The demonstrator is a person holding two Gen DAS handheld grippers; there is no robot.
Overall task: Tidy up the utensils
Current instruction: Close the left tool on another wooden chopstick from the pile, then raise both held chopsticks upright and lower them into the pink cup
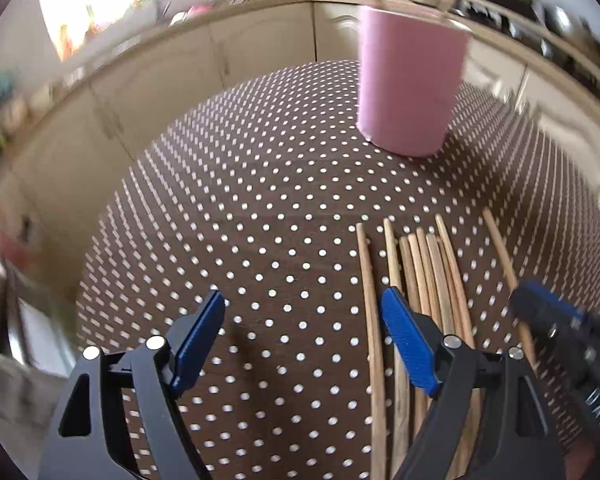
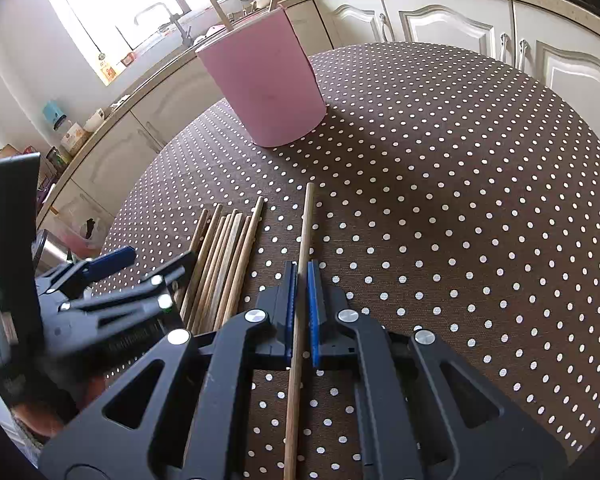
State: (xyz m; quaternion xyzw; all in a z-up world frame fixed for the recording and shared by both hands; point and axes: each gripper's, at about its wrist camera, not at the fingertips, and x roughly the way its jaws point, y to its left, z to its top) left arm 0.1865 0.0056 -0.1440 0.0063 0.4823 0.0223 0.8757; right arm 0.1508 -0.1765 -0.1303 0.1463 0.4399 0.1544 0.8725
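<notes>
Table: round, under a brown cloth with white dots; it carries everything here. A long stick dragged across the cloth could snag and slip from a grip.
Pink cup: upright at the far side, well apart from the pile, with a couple of sticks already poking from its top. It looks light, so a stick entering at a slant or catching the rim could tip it over.
Chopsticks: a loose pile lying side by side on the cloth, between the two tongs. A nudge could roll or scatter them.
Left tongs: jaws wide apart and empty, the right-hand pad right at the pile's edge. Closing from here could catch several sticks or none.
Right tongs: closed on the single chopstick set just beside the pile. The grip sits around mid-length, so the stick may pivot or slide out when lifted.
</notes>
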